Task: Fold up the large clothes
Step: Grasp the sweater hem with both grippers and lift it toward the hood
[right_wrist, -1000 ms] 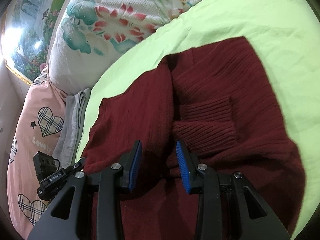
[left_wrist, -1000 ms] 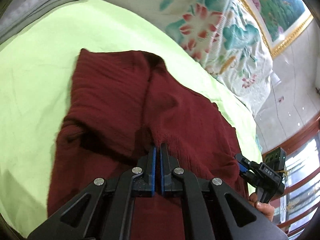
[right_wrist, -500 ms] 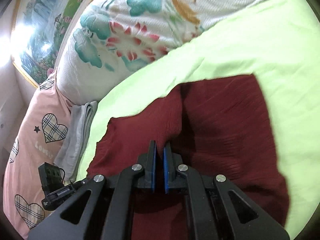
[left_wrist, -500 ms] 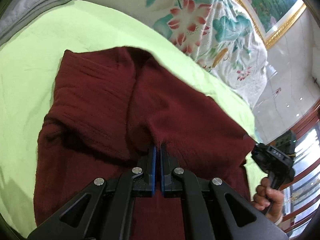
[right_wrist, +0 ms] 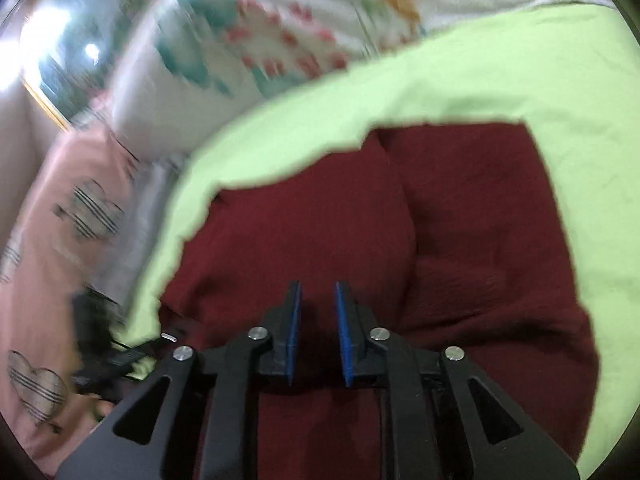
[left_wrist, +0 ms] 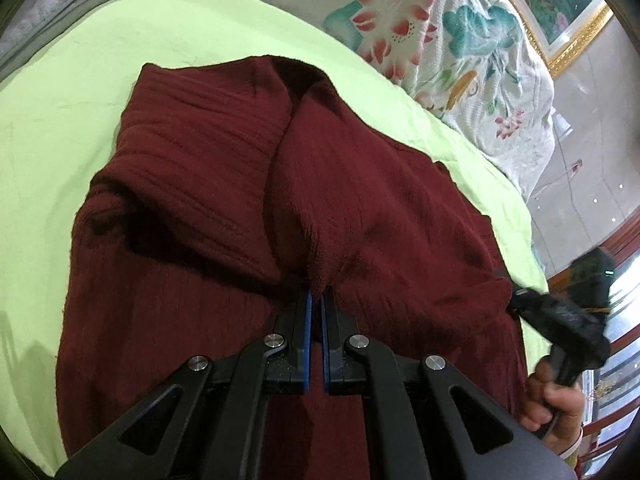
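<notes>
- On the light green bedsheet [left_wrist: 224,36], in the left wrist view, the dark red knitted garment [left_wrist: 192,208] lies partly folded, two flaps meeting along a crease that runs away from the camera.
- The left gripper [left_wrist: 315,298] has its blue pads pressed together on a raised pinch of the garment's knit at the near end of that crease.
- At the right edge of this view a hand [left_wrist: 554,396] holds the other black gripper, blurred, at the garment's right border.
- Beyond the sheet stand a floral pillow [left_wrist: 448,28] and, top left, a folded grey cloth [left_wrist: 60,4].
- In the right wrist view, which is blurred, the garment [right_wrist: 480,240] fills the middle and lower part of the picture on the green sheet [right_wrist: 520,64].
- The right gripper [right_wrist: 318,300] has just been opening; its blue pads stand a little apart over the red knit, and nothing is seen pinched between them.
- To the left lie a pink cover with checked hearts [right_wrist: 48,280] and the floral pillow [right_wrist: 260,36]; a dark blurred shape at lower left is the other gripper.
</notes>
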Action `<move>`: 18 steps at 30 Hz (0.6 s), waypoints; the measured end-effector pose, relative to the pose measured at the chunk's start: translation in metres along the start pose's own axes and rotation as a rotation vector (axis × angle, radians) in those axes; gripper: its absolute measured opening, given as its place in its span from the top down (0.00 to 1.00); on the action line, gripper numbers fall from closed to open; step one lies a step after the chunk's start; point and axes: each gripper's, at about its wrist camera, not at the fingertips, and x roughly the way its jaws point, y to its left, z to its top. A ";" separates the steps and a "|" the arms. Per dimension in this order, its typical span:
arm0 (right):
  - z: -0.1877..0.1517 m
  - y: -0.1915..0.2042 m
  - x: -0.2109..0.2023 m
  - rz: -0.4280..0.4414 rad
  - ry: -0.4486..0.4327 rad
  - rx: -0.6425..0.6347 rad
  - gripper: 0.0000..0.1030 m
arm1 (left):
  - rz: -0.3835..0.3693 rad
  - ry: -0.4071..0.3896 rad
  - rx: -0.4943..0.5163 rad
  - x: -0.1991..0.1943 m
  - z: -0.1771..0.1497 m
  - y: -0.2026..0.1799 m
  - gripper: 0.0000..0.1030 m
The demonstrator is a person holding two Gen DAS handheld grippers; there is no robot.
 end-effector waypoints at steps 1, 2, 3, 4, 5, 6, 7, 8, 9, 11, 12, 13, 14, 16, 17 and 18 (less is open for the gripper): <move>-0.003 -0.006 0.008 -0.007 0.032 0.020 0.82 | 0.006 0.006 -0.003 0.000 -0.001 0.001 0.96; -0.005 -0.010 0.008 0.008 0.031 0.036 0.82 | 0.007 0.013 -0.008 -0.001 -0.002 0.002 0.96; -0.007 -0.012 0.003 0.017 0.018 0.048 0.82 | 0.007 0.015 -0.012 -0.003 -0.003 0.004 0.96; -0.008 -0.011 -0.007 0.020 0.000 0.053 0.82 | 0.010 0.015 -0.014 -0.007 -0.004 0.006 0.96; -0.010 -0.009 -0.018 0.033 -0.024 0.054 0.81 | 0.017 0.008 -0.016 -0.013 -0.007 0.007 0.96; -0.012 -0.006 -0.031 0.050 -0.056 0.048 0.75 | 0.019 -0.001 -0.016 -0.020 -0.009 0.008 0.96; -0.016 -0.004 -0.044 0.051 -0.083 0.038 0.71 | 0.017 -0.009 -0.016 -0.026 -0.012 0.009 0.96; -0.020 -0.003 -0.054 0.044 -0.101 0.032 0.62 | 0.016 -0.018 -0.015 -0.033 -0.015 0.009 0.95; -0.025 -0.002 -0.065 0.035 -0.120 0.028 0.59 | 0.022 -0.035 -0.017 -0.043 -0.020 0.011 0.91; -0.035 -0.004 -0.081 0.032 -0.137 0.034 0.59 | 0.028 -0.052 -0.020 -0.058 -0.030 0.014 0.85; -0.041 -0.008 -0.089 0.025 -0.142 0.038 0.59 | 0.037 -0.061 -0.024 -0.068 -0.038 0.016 0.80; -0.048 -0.011 -0.096 0.017 -0.145 0.043 0.59 | 0.046 -0.068 -0.023 -0.076 -0.044 0.019 0.74; -0.055 -0.015 -0.102 0.011 -0.145 0.048 0.59 | 0.057 -0.074 -0.023 -0.083 -0.050 0.021 0.71; -0.072 -0.028 -0.117 -0.006 -0.146 0.064 0.59 | 0.090 -0.087 -0.022 -0.101 -0.065 0.030 0.63; -0.082 -0.035 -0.125 -0.020 -0.148 0.072 0.59 | 0.103 -0.092 -0.021 -0.109 -0.072 0.034 0.61; -0.090 -0.043 -0.132 -0.030 -0.149 0.080 0.59 | 0.116 -0.097 -0.023 -0.117 -0.079 0.038 0.57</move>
